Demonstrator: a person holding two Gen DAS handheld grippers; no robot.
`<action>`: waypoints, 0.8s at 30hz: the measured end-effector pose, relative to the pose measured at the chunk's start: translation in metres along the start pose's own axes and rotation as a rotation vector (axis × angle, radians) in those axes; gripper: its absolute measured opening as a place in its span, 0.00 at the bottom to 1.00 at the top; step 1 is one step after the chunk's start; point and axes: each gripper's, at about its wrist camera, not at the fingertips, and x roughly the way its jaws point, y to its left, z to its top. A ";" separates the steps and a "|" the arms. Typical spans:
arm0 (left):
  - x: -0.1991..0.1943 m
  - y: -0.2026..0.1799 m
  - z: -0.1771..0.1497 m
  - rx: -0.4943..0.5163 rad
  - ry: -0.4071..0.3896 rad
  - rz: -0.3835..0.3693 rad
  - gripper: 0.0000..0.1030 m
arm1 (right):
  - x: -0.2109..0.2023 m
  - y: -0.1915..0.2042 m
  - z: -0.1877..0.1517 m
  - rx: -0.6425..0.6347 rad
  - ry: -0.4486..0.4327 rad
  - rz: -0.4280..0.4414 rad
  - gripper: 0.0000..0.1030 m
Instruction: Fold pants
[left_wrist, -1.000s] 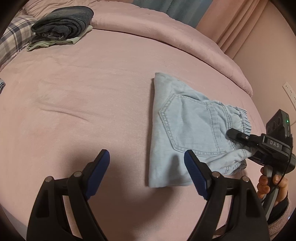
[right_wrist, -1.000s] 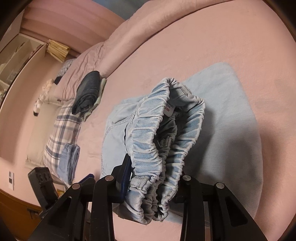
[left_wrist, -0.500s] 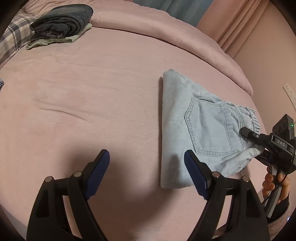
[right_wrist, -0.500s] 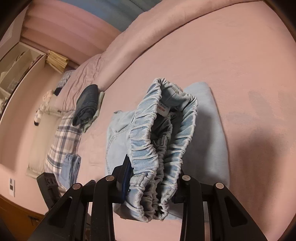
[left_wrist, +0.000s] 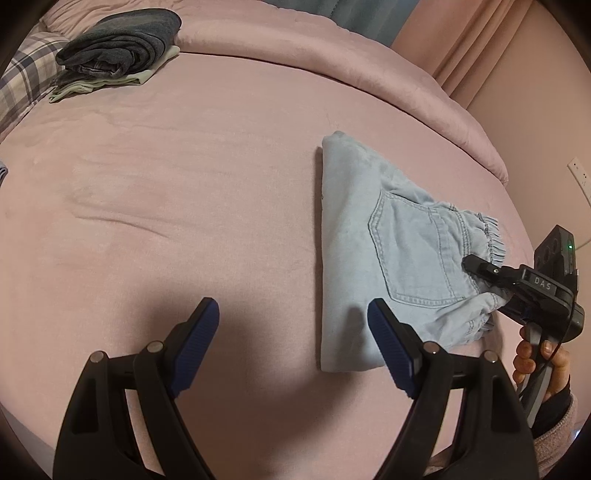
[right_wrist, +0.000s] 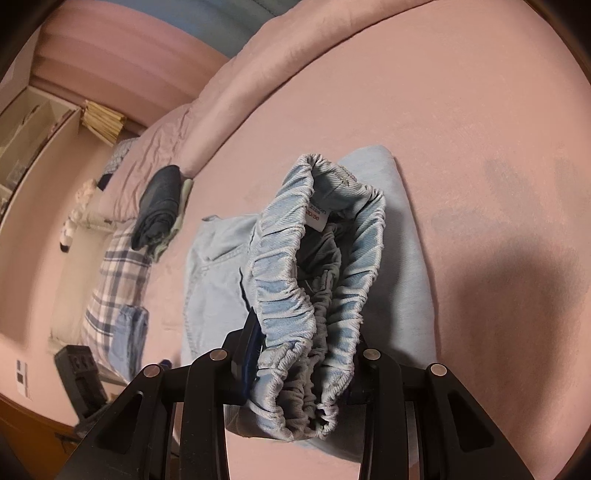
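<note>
Light blue denim pants (left_wrist: 391, 243) lie folded into a narrow stack on the pink bed (left_wrist: 184, 192), back pocket up. My right gripper (left_wrist: 491, 284) is shut on their elastic waistband, which bunches up between the jaws in the right wrist view, pants (right_wrist: 314, 280), right gripper (right_wrist: 303, 354). A hand (left_wrist: 539, 358) holds that gripper's handle at the right edge. My left gripper (left_wrist: 293, 336) hovers open over bare bedding, its right blue pad close to the pants' near corner, nothing between the fingers.
A stack of folded dark and pale green clothes (left_wrist: 118, 51) sits at the far left by a plaid pillow (left_wrist: 26, 77). A rolled pink duvet (left_wrist: 369, 77) borders the far side. Shelves (right_wrist: 33, 125) and a wall stand beyond the bed.
The right gripper has dragged the folded pants to the right across the bed, farther from the left gripper's centre. The left gripper has stayed put and open.
</note>
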 end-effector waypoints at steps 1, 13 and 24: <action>0.000 -0.001 0.000 0.004 0.001 0.001 0.80 | 0.001 0.000 0.000 -0.006 0.001 -0.007 0.34; 0.001 -0.010 0.001 0.030 0.004 0.026 0.80 | 0.004 -0.005 0.003 -0.031 0.006 -0.034 0.34; 0.001 -0.020 0.005 0.073 -0.005 0.041 0.80 | -0.005 0.001 0.006 -0.066 -0.002 -0.082 0.39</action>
